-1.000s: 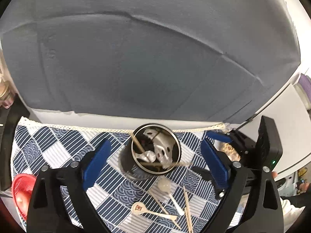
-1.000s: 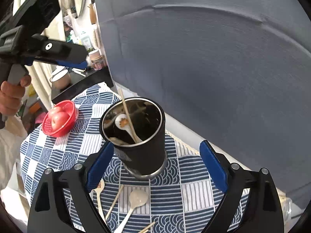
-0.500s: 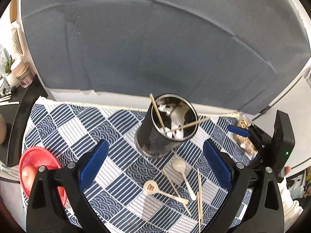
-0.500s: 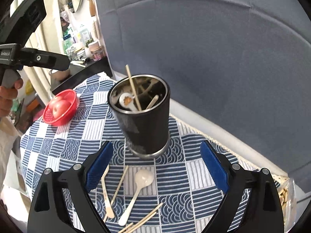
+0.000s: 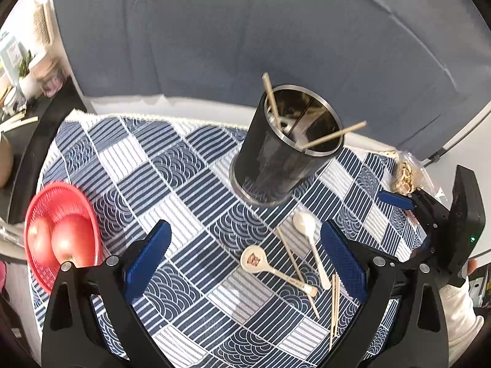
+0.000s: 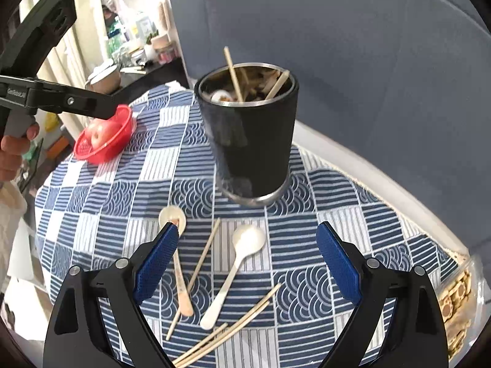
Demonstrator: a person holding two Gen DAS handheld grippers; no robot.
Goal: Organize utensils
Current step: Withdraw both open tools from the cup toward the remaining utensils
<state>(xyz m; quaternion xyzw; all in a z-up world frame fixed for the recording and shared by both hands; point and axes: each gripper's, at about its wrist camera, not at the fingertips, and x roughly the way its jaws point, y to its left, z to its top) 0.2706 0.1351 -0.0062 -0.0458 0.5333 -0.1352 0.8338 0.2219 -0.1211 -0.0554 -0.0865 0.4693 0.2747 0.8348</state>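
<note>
Right gripper [image 6: 247, 265] and left gripper [image 5: 245, 259]: jaws wide, empty, poised over loose spoons [image 6: 236, 271] lower centre; holder cup [image 6: 250, 132] above receives them.

The tablecloth [image 5: 184, 184] is a blue-and-white patchwork of stripes and wave scales. The cup [image 6: 251, 141] is black with a silver rim. The basket [image 5: 61, 202] is red, the spoons [image 6: 242, 257] cream, the backdrop [image 5: 245, 36] grey-blue.

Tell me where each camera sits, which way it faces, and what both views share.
Left wrist: rides the left claw, angled down at the black cup; the open right claw shows at right.
Right wrist: rides the right claw, angled down from the cup's other side; a hand holds the left claw at left.
Shared: cup, white spoon, red basket, checked cloth.
</note>
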